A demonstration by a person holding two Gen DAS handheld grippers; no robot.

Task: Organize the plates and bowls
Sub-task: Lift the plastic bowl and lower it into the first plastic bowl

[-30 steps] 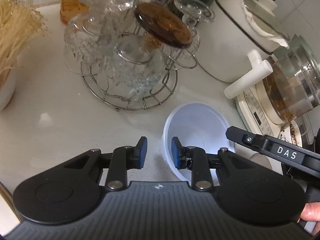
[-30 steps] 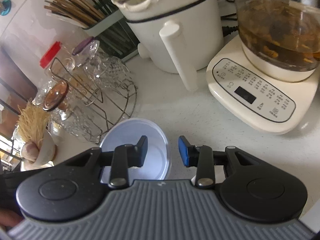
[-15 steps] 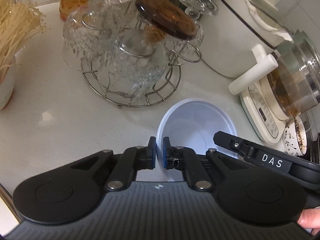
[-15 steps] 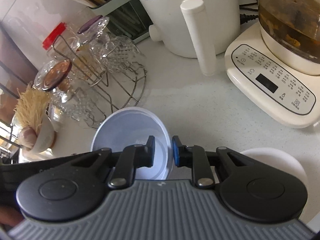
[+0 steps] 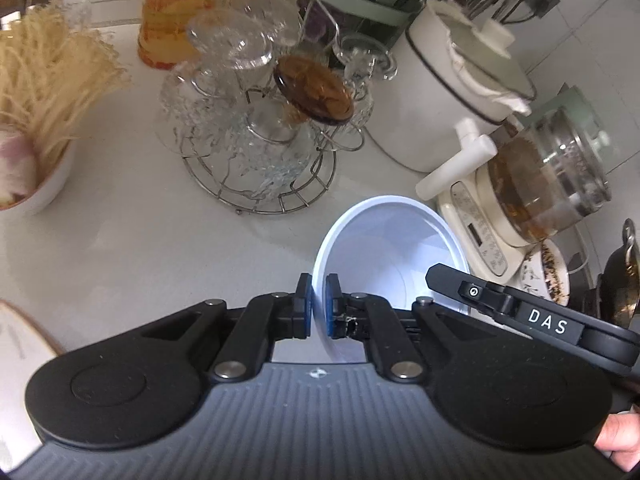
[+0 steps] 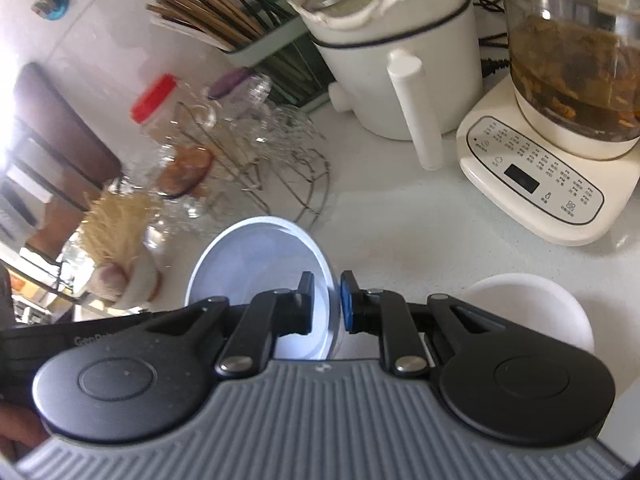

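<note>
A translucent white plastic bowl (image 5: 394,256) hangs above the white counter, held from two sides. My left gripper (image 5: 318,312) is shut on its left rim, one pad inside and one outside. In the right wrist view the same bowl (image 6: 256,264) shows with my right gripper (image 6: 327,306) shut on its right rim. The right gripper's black body, marked DAS, crosses the lower right of the left wrist view. A second white bowl (image 6: 532,308) sits on the counter at the lower right, partly hidden by my right gripper.
A wire rack of glass cups (image 5: 260,152) stands behind the bowl. A white pot with a handle (image 6: 400,72), a kettle on a cream base (image 6: 560,160), a chopstick holder (image 6: 248,32) and a bowl of pale dried strands (image 5: 36,92) ring the counter. A patterned dish (image 5: 548,276) sits at the right.
Both grippers closed on opposite rims of the plastic bowl, then rose with it. The counter items now look farther off, and a second white bowl has come into view under the right gripper.
</note>
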